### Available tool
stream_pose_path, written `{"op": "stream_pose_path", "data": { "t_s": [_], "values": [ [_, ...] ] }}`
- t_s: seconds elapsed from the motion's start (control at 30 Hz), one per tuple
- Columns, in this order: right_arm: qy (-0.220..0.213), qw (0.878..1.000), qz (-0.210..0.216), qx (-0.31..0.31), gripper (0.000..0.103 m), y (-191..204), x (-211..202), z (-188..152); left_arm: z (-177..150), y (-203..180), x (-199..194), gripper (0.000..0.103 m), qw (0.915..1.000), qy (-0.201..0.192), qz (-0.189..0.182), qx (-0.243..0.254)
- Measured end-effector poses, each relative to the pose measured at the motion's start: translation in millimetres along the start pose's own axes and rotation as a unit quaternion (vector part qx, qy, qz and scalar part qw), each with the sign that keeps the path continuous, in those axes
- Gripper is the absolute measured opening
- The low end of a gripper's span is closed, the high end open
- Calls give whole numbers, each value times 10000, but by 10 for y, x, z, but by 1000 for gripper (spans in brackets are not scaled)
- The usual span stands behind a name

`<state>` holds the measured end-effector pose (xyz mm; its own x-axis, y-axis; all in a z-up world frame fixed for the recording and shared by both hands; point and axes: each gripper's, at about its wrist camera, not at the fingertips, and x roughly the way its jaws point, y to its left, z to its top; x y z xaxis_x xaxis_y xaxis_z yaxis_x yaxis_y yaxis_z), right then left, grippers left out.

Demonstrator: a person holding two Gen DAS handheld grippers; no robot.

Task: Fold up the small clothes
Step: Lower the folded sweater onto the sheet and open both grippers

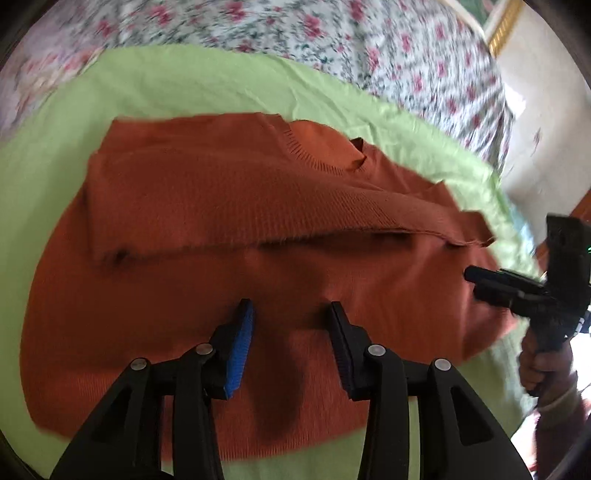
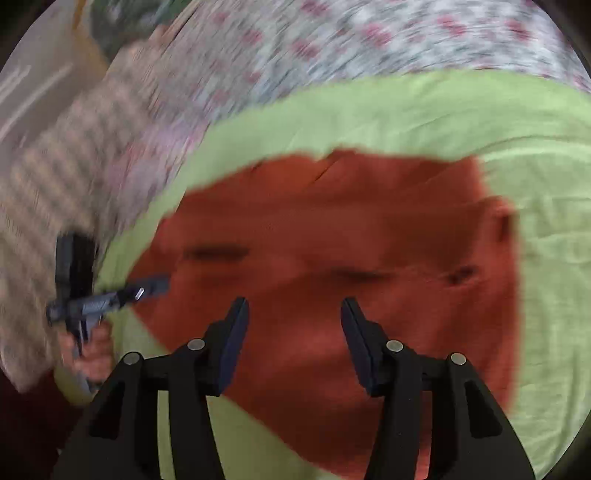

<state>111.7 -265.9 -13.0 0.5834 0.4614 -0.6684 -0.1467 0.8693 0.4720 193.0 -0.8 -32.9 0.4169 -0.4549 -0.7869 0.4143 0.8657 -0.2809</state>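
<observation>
Left gripper [image 1: 290, 314] over (ribbed) sweater [image 1: 207, 206].

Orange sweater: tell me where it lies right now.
The orange sweater lies spread on the green sheet, centred in both wrist views beyond each gripper's open fingers, with the floral bedspread behind it.

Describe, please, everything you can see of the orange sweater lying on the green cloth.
The orange sweater is a rust-coloured fine knit with a ribbed round collar. It lies flat on the green cloth, with one sleeve folded across the body and ending in a ribbed cuff. The left gripper and right gripper are both open above it, holding nothing; whether their tips touch the knit cannot be told.
</observation>
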Motion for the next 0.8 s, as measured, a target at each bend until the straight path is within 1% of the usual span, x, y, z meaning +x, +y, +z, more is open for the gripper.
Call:
{"op": "stream_pose_path", "data": {
  "t_s": [0.03,0.07,0.1,0.13,0.17,0.23,0.27,0.3,0.33,0.37,0.43,0.47,0.6,0.67,0.8],
  "values": [
    [155,9997,-44,-185,54,56,85,6,107,13,49,42,10000,65,58,10],
    [326,9986,-184,-371,53,88,185,33,217,44,89,42,9999,104,128,-8],
    [436,9974,-338,-455,52,61,262,88,375,95,127,42,9995,85,285,-42],
    [445,9973,-400,-422,52,12,287,140,524,166,163,41,9988,30,474,-108],
    [384,9972,-582,-274,52,-112,301,235,692,268,198,41,9977,-43,635,-230],
    [133,9933,-1145,105,51,-376,267,416,909,473,206,41,9937,-224,941,-571],
    [-118,9909,-1264,440,52,-552,195,505,973,573,189,42,9914,-311,1031,-751],
    [-320,9868,-1427,700,52,-673,125,551,1022,687,160,42,9891,-424,1040,-954],
    [-577,9797,-1620,1029,52,-826,19,582,1034,794,122,42,9869,-497,996,-1171],
    [-717,9763,-1625,1240,52,-913,-46,587,1020,858,92,42,9850,-530,955,-1334],
    [-888,9728,-1462,1565,52,-1001,-164,540,866,933,-12,42,9832,-586,775,-1546],
    [-916,9735,-1389,1571,52,-971,-210,491,772,914,-53,43,9833,-617,700,-1564],
    [-839,9785,-1288,1374,52,-752,-303,225,222,747,-306,43,9834,-630,608,-1587],
    [-805,9801,-1177,1380,52,-621,-311,61,-101,617,-487,46,9825,-718,479,-1652],
    [-878,9816,-914,1425,52,-364,-393,-252,-579,403,-765,50,9813,-767,305,-1739]
  ]
}}
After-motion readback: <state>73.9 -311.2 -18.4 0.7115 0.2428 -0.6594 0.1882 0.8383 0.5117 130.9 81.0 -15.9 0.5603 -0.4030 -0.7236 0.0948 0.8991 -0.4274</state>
